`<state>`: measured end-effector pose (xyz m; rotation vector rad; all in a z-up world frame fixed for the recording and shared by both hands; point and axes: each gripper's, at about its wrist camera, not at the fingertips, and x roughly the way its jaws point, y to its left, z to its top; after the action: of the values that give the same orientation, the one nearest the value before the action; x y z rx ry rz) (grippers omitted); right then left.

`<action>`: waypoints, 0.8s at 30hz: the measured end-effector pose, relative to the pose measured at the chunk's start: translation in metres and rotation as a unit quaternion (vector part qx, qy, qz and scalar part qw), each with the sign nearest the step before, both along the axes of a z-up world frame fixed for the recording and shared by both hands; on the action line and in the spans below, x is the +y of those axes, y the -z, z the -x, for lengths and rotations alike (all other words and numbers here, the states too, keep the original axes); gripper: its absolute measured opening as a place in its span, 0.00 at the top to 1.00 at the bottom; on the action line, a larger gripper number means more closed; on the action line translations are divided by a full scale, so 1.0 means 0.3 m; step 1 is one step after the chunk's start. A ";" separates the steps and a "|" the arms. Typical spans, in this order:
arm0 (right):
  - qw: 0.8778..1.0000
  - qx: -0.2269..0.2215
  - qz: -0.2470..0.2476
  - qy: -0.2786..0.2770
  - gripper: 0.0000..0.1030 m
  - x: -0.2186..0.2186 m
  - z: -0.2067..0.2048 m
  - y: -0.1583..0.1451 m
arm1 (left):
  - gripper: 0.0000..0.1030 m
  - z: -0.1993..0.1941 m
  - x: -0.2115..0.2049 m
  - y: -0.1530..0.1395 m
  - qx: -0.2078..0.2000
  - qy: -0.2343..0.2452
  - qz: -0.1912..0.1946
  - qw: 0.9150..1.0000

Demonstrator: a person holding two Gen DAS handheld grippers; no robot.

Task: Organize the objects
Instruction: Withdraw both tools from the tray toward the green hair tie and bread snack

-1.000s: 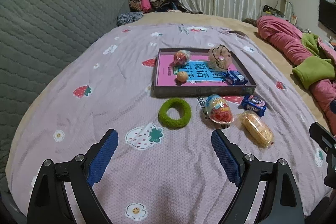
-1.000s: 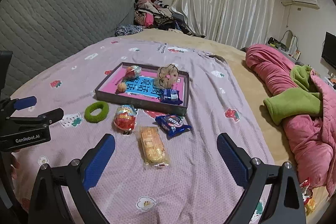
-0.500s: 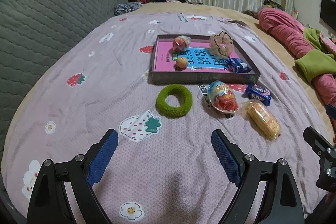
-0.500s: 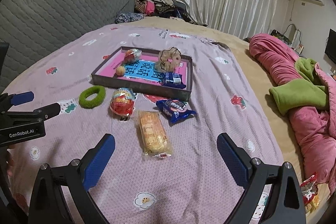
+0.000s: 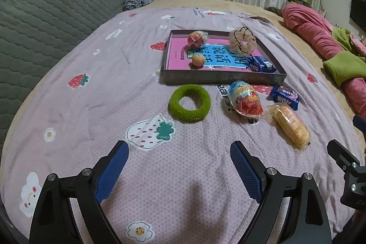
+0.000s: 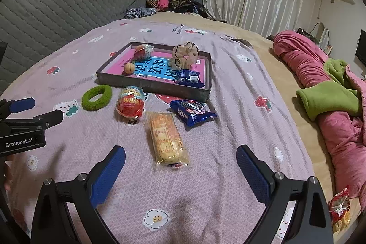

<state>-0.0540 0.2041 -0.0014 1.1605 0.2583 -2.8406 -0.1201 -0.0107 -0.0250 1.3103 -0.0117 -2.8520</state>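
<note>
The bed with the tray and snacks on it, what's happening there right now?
A person holds a claw in each hand over the bed, both open and empty. The left claw faces the green hair scrunchie; the right claw faces the yellow packaged cake. Those, a red egg-shaped snack and a blue biscuit packet lie outside the tray, which already holds four items. Nothing is gripped yet.

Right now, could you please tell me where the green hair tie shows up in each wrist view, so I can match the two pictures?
Left wrist: the green hair tie lies centre frame on the bedspread, just in front of the tray's near wall.
Right wrist: the green hair tie lies left of centre, near the tray's near-left corner.
Shared landmark: the tray, with the red egg-shaped snack lying right of the hair tie in both.
</note>
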 end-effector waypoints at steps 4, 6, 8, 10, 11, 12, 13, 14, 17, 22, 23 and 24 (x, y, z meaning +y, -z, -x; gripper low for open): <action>1.000 -0.005 0.000 0.002 0.05 0.003 0.012 0.018 | 0.12 0.010 0.001 0.018 -0.006 -0.001 0.000 1.000; 1.000 -0.010 0.001 0.003 0.05 0.006 0.019 0.031 | 0.12 0.016 0.001 0.026 -0.008 0.000 0.000 1.000; 1.000 -0.014 0.000 0.003 0.05 0.008 0.026 0.041 | 0.12 0.021 0.000 0.035 -0.009 0.000 0.000 1.000; 1.000 -0.017 -0.001 0.004 0.05 0.010 0.034 0.052 | 0.12 0.031 -0.004 0.041 -0.011 -0.001 -0.003 1.000; 1.000 -0.018 0.000 0.004 0.05 0.011 0.038 0.055 | 0.12 0.035 -0.007 0.045 -0.012 -0.003 -0.004 1.000; 1.000 -0.019 0.000 0.004 0.05 0.011 0.040 0.060 | 0.12 0.042 -0.010 0.047 -0.012 -0.004 -0.004 1.000; 1.000 -0.020 0.000 0.004 0.05 0.012 0.045 0.064 | 0.12 0.050 -0.014 0.049 -0.012 -0.005 -0.004 1.000; 1.000 -0.020 0.000 0.005 0.05 0.012 0.048 0.067 | 0.12 0.058 -0.016 0.050 -0.011 -0.007 -0.004 1.000; 1.000 -0.022 0.002 0.005 0.05 0.014 0.063 0.079 | 0.12 0.081 -0.021 0.051 -0.012 -0.009 -0.003 1.000; 0.999 -0.032 0.003 0.006 0.05 0.020 0.097 0.109 | 0.12 0.127 -0.024 0.064 -0.013 -0.010 -0.003 1.000; 0.999 -0.033 0.003 0.006 0.05 0.019 0.103 0.116 | 0.12 0.135 -0.022 0.070 -0.014 -0.009 -0.002 1.000; 0.999 -0.034 0.003 0.006 0.05 0.018 0.107 0.122 | 0.12 0.146 -0.018 0.078 -0.016 -0.008 0.000 1.000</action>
<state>-0.0862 0.2095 -0.0379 1.2588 0.2398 -2.8028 -0.1639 -0.0161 -0.0483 1.3491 -0.0015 -2.8167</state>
